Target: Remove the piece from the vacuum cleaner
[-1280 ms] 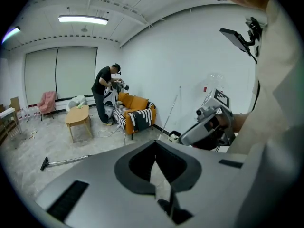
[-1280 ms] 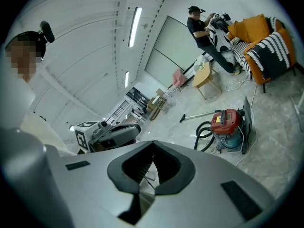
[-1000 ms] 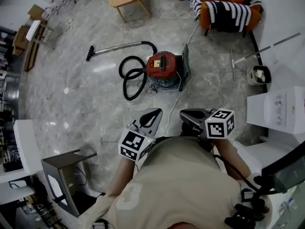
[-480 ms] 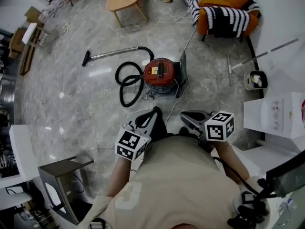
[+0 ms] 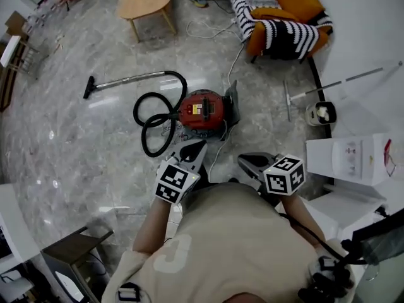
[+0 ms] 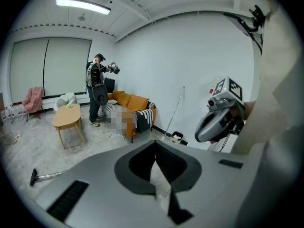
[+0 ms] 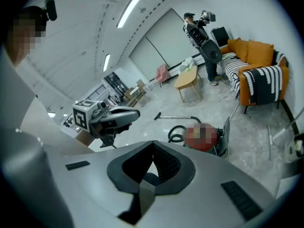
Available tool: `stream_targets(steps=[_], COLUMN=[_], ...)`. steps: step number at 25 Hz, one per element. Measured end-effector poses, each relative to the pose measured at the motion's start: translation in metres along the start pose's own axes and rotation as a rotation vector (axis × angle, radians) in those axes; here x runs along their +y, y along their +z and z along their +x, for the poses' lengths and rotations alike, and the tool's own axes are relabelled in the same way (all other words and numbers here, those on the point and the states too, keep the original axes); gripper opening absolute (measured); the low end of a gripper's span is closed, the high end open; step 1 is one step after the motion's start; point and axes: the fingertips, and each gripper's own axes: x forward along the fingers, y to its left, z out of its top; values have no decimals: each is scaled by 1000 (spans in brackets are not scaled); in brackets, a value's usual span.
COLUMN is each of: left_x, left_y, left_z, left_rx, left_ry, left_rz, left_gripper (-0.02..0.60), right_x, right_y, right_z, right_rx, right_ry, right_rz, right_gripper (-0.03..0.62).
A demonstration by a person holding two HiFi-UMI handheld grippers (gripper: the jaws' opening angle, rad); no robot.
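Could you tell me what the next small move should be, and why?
Probably step closer to the red vacuum cleaner: it stands on the floor ahead, untouched, while the left claw and right claw, both shut and empty, are well short of it.

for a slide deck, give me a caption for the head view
Person facing a red vacuum cleaner on the floor, left gripper and right gripper shut and empty.

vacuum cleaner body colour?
Red. The vacuum cleaner on the floor shows clearest in the head view.
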Motion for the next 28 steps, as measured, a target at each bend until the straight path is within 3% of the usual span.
stream_targets(steps=[6, 12, 14, 17, 20, 28], left_x=[78, 118, 121, 116, 110, 94], left_y=[2, -5, -5, -3, -3, -1], left_z=[-3, 8, 18, 32, 47, 112], left_rx=[11, 56, 78, 115, 150, 252], left_ry=[-43, -116, -147, -199, -233, -225], left_rz=[8, 27, 56, 108, 152, 166], left_gripper=[3, 3, 3, 3, 3, 3], right_x=[11, 5, -1, -10, -35, -131], right_y=[41, 61, 66, 71, 74, 60], right_z=[63, 100, 105, 105, 102, 93], right_rx=[90, 95, 78, 6, -51, -13], right_ry=[-64, -118, -106, -45, -47, -59], right_rz=[-70, -35, 18, 183, 309, 389], right_gripper=[2, 2, 1, 2, 2, 2])
